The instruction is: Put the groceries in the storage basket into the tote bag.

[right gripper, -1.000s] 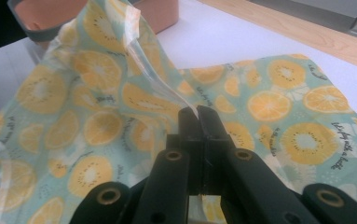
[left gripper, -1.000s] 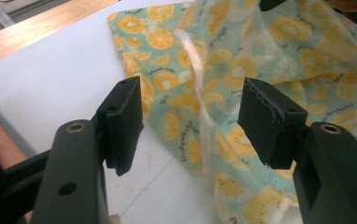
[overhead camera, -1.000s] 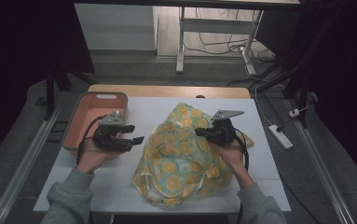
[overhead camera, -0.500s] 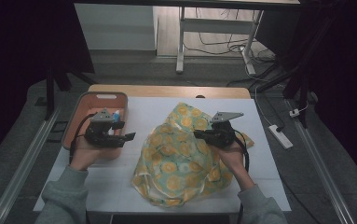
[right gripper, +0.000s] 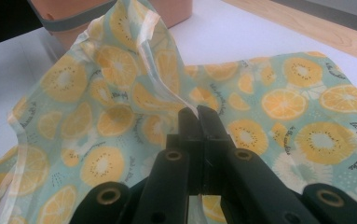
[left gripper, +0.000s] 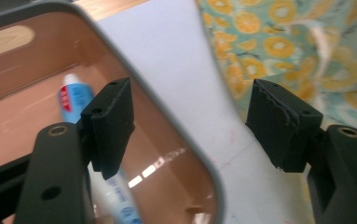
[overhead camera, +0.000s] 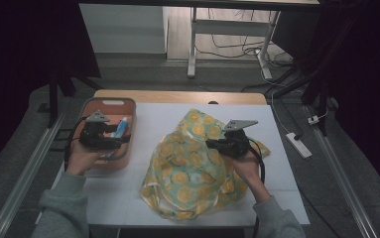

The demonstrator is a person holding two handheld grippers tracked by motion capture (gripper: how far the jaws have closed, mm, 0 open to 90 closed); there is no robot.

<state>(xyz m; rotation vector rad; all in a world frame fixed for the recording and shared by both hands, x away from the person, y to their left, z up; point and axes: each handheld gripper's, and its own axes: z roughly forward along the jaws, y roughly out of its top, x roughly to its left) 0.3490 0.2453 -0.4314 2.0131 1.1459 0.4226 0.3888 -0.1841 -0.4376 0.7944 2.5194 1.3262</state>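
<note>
An orange-slice patterned cloth (overhead camera: 187,173) lies heaped on the white table, and also fills the right gripper view (right gripper: 120,93). My right gripper (overhead camera: 211,145) is shut on a raised fold of it (right gripper: 197,112). My left gripper (overhead camera: 123,140) hovers over the pink basket (overhead camera: 110,102). Its jaws (left gripper: 190,121) have just been opening and stand wide apart with nothing between them. A white and blue tube (overhead camera: 120,128) lies in the basket, below the left-hand jaw (left gripper: 73,98). The basket's grey rim (left gripper: 167,112) crosses between the jaws.
The white mat (overhead camera: 143,119) shows bare between basket and cloth. A wooden table edge (overhead camera: 177,96) runs along the back. A power strip (overhead camera: 298,145) lies on the floor to the right, with a desk frame and cables behind the table.
My left gripper has moved left, away from the cloth and over the basket, and its jaws have opened. The tube now shows in the basket. The right gripper has stayed put.
</note>
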